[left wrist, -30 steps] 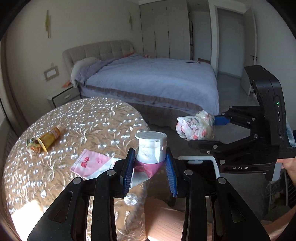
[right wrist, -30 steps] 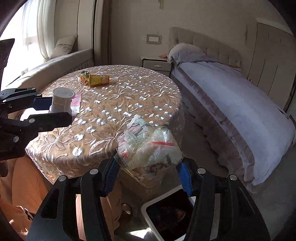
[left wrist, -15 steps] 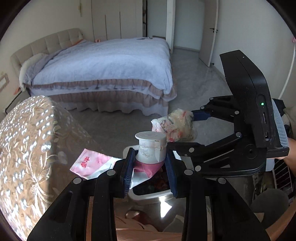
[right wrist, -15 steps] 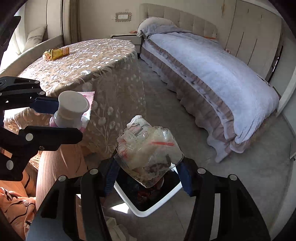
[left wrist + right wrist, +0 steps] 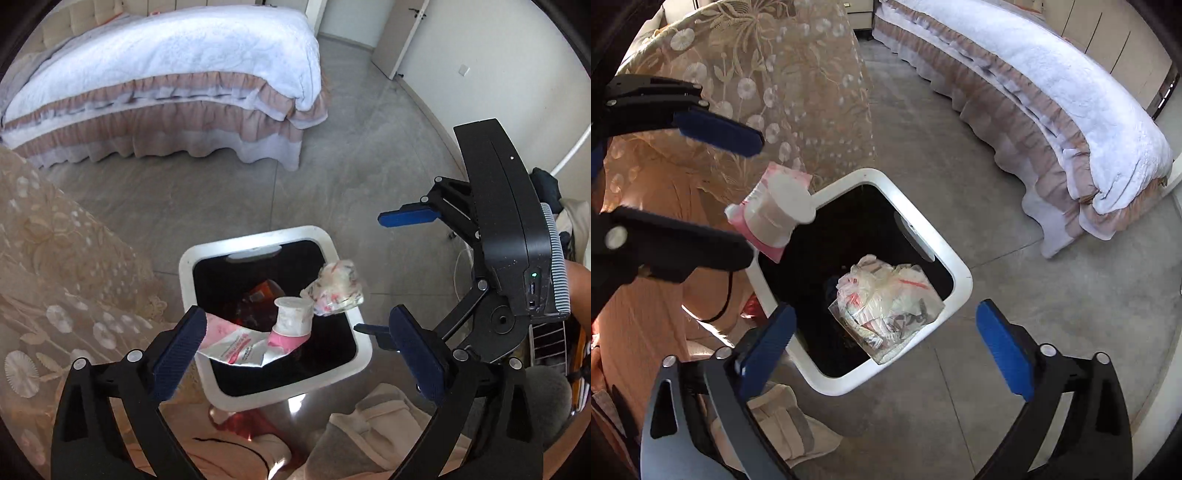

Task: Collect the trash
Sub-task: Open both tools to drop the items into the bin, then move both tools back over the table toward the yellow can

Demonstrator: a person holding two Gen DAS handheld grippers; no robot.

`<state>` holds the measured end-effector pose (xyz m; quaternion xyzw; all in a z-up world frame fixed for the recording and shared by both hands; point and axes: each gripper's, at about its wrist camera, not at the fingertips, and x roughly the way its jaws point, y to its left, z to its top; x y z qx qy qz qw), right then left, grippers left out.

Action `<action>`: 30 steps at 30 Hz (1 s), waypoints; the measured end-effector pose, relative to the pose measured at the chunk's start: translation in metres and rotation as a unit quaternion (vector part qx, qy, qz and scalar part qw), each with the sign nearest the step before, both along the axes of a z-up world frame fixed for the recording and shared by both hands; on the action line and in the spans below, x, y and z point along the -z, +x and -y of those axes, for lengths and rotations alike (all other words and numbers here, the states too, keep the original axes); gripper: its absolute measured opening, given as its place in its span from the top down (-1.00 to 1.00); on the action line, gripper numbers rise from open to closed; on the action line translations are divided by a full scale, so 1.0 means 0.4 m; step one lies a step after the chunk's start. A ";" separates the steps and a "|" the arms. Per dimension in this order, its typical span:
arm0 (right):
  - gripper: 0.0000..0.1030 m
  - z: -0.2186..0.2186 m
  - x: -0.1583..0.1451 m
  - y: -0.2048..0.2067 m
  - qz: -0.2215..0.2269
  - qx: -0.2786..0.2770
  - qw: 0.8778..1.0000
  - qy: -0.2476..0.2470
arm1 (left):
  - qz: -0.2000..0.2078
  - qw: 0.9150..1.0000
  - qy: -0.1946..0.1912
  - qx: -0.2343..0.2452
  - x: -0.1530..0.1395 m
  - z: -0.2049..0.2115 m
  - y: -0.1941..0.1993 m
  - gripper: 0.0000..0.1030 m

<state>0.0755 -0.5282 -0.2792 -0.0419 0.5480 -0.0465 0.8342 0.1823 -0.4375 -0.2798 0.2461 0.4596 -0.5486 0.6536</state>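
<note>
**Both pieces of trash let go over the bin**

Left wrist view: the left gripper [image 5: 295, 343] now has its jaws spread wide, where half a second ago they were clamped on the pink pouch with the white cap [image 5: 273, 334]. The pouch is free between the fingers, above the dark mouth of the white-rimmed bin [image 5: 364, 354], apparently dropping in. The crumpled plastic bag [image 5: 338, 288] sits just beside the cap, also over the opening. The right gripper [image 5: 391, 273] is in view to the right, jaws apart and empty.

Right wrist view: the right gripper [image 5: 886, 339] has likewise opened wide, and the plastic bag [image 5: 884, 306] it was pinching has left it, now over the bin [image 5: 962, 291] interior. The pouch [image 5: 774, 218] hangs at the bin's near rim, between the left gripper's [image 5: 738, 192] spread fingers. The table's [image 5: 798, 92] embroidered cloth hangs just behind.

Judging by this, these two items are as good as binned; both grippers are free for more trash.
</note>
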 end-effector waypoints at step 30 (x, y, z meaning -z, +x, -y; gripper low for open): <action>-0.93 -0.114 -0.212 -0.005 0.123 -0.062 0.990 0.007 | 0.109 0.988 -0.073 -0.077 -0.253 -0.204 -0.023 -0.90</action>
